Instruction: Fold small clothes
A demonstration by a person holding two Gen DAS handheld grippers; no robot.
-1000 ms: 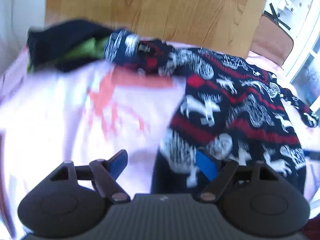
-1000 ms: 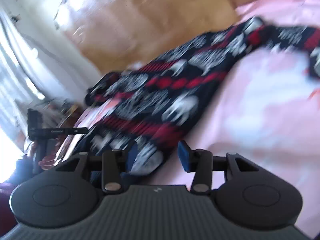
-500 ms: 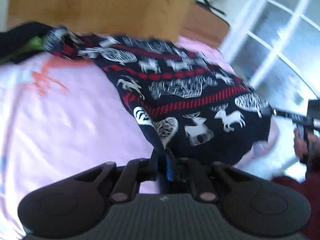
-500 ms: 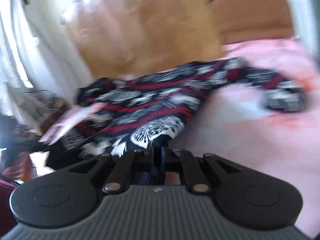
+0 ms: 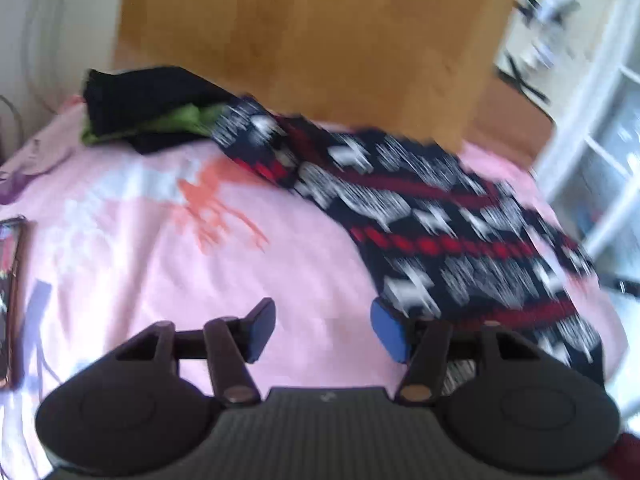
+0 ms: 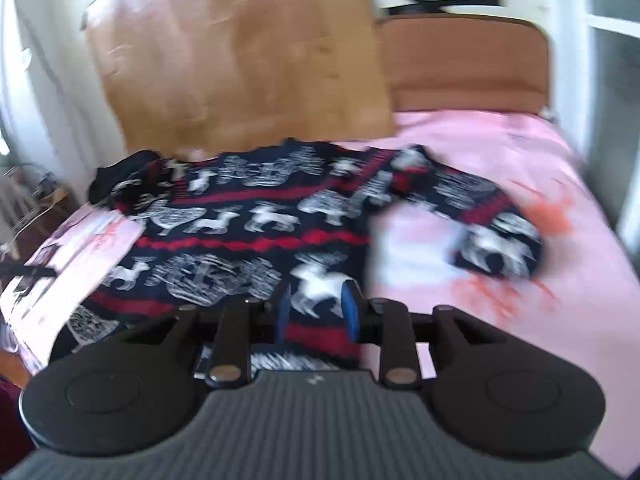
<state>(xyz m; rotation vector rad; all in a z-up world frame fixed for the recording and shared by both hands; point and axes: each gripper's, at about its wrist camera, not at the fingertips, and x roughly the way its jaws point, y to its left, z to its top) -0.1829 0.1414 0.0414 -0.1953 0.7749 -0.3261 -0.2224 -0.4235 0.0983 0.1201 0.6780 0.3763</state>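
Note:
A dark blue sweater [image 5: 440, 232] with white reindeer and red bands lies spread on the pink bed sheet [image 5: 120, 240]. My left gripper [image 5: 325, 334] hovers at the sweater's near left edge. Its jaws are opening, and only sheet shows between them. In the right wrist view the sweater [image 6: 240, 240] lies flat, one sleeve [image 6: 480, 220] bent out to the right. My right gripper [image 6: 316, 312] is just above its near hem. Those jaws are opening too, and the pads stand clear of the knit seen behind them.
A pile of dark and green clothes [image 5: 148, 116] sits at the back left of the bed. A wooden board [image 5: 312, 40] leans behind it. A phone [image 5: 10, 300] lies at the sheet's left edge. A brown headboard [image 6: 464, 56] and a white window frame [image 5: 592, 152] stand to the right.
Half a second ago both grippers were shut on the sweater's near hem. Both have since let go and opened, and the sweater now lies flat on the sheet.

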